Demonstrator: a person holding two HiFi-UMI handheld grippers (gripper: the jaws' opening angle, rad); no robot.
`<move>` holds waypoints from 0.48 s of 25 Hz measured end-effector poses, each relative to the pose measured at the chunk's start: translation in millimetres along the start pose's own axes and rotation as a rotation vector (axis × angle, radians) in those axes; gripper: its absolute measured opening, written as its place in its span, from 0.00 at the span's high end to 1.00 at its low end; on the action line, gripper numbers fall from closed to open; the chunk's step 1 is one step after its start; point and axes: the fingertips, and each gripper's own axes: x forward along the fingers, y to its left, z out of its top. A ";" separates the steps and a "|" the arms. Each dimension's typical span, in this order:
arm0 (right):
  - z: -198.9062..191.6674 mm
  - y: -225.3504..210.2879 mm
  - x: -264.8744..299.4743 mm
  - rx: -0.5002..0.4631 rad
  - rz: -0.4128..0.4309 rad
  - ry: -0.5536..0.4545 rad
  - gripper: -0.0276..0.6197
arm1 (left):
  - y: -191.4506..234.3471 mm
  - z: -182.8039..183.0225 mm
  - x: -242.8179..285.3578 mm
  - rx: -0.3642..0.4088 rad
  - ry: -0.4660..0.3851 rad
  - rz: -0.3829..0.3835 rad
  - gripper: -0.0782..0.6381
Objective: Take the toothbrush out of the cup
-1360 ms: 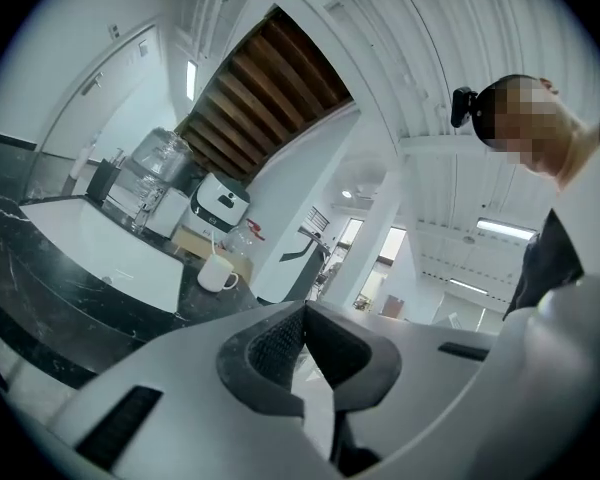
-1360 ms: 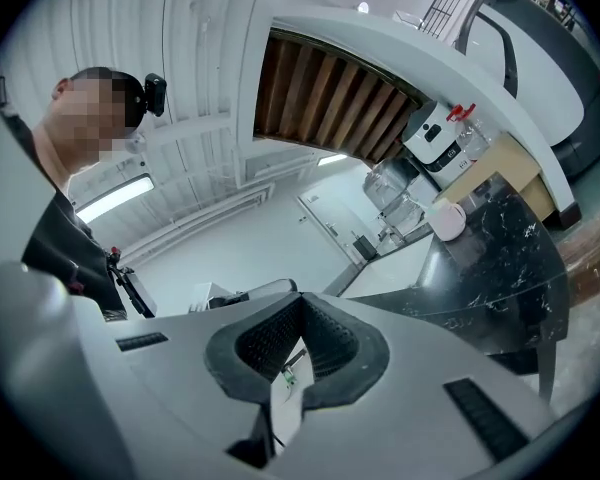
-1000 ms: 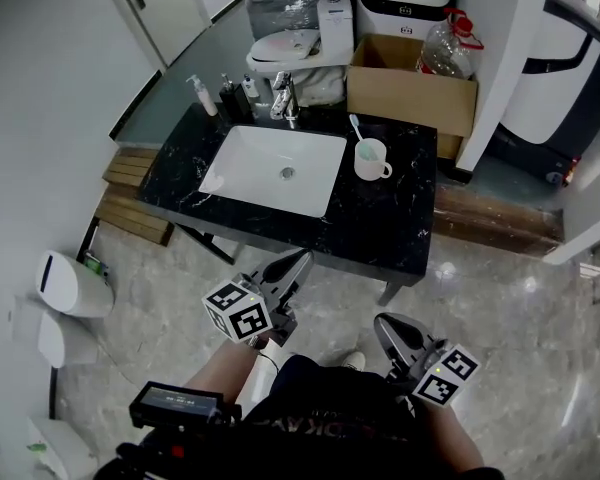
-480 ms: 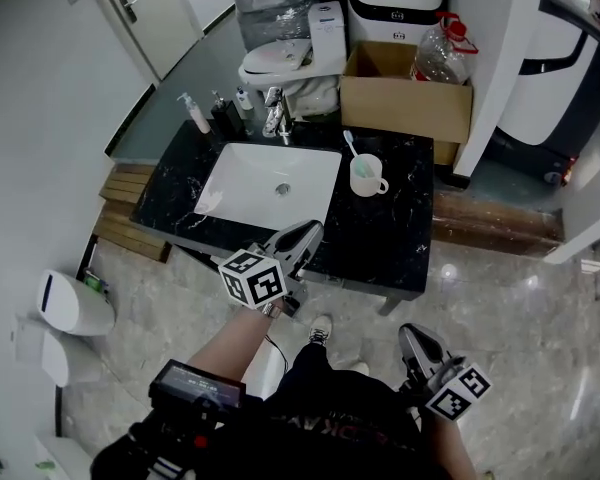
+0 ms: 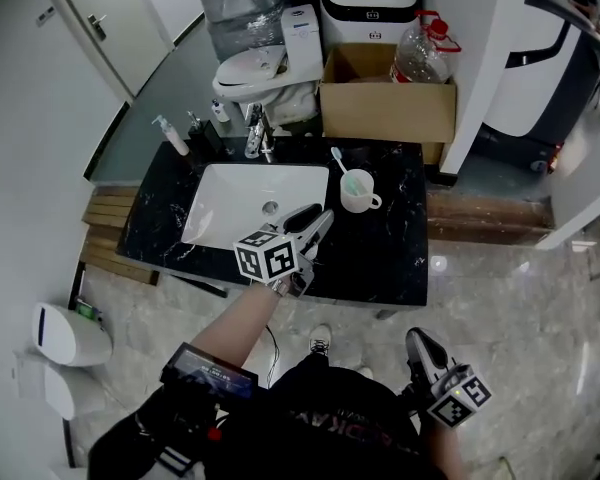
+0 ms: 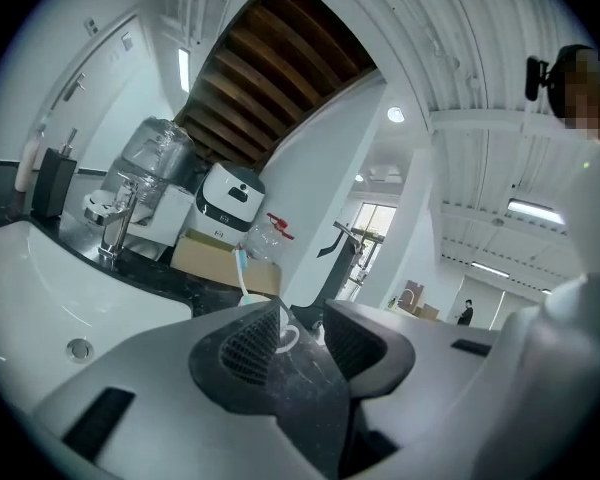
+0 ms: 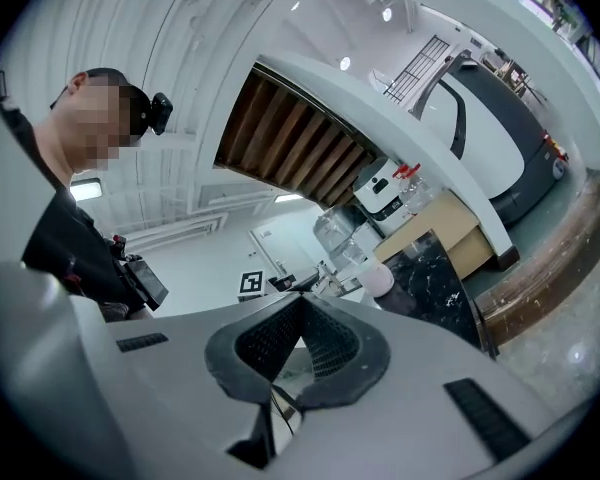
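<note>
A white cup (image 5: 355, 191) with a handle stands on the black marble counter (image 5: 390, 248), right of the sink. A pale toothbrush (image 5: 338, 161) leans out of it toward the back left. My left gripper (image 5: 318, 226) reaches over the counter's front edge, short of the cup and apart from it. Its jaws are opening with nothing between them. In the left gripper view the cup (image 6: 255, 308) and toothbrush (image 6: 242, 273) show just beyond the left gripper (image 6: 302, 318). My right gripper (image 5: 423, 348) hangs low over the floor, shut and empty; its view shows the right gripper (image 7: 300, 303) and the cup (image 7: 380, 280) far off.
A white sink basin (image 5: 252, 204) fills the counter's left half, with a faucet (image 5: 255, 133) and a soap bottle (image 5: 170, 134) behind. A cardboard box (image 5: 385, 96), a water jug (image 5: 420, 56) and a toilet (image 5: 265, 68) stand beyond the counter. A white bin (image 5: 70, 333) sits on the floor at the left.
My left gripper has moved forward from over the floor to over the counter, toward the cup, and its jaws have parted. The right gripper has dropped lower in the head view.
</note>
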 end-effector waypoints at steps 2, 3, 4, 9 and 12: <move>1.7 -3.7 1.0 0.006 -0.030 -0.023 0.94 | 12.9 1.3 13.7 -0.005 0.019 -0.001 0.68; 1.7 -5.9 1.5 0.006 -0.045 -0.031 0.94 | 19.0 2.1 20.4 -0.010 0.028 -0.003 0.66; 0.2 -8.7 1.4 0.000 -0.059 -0.032 0.94 | 24.3 3.0 27.0 -0.016 0.036 -0.007 0.63; -5.0 -19.4 4.5 -0.025 -0.125 -0.031 0.94 | 42.5 9.0 59.2 -0.036 0.061 -0.029 0.62; -5.1 -22.1 8.4 -0.024 -0.156 -0.048 0.94 | 55.0 11.9 75.9 -0.055 0.068 -0.036 0.62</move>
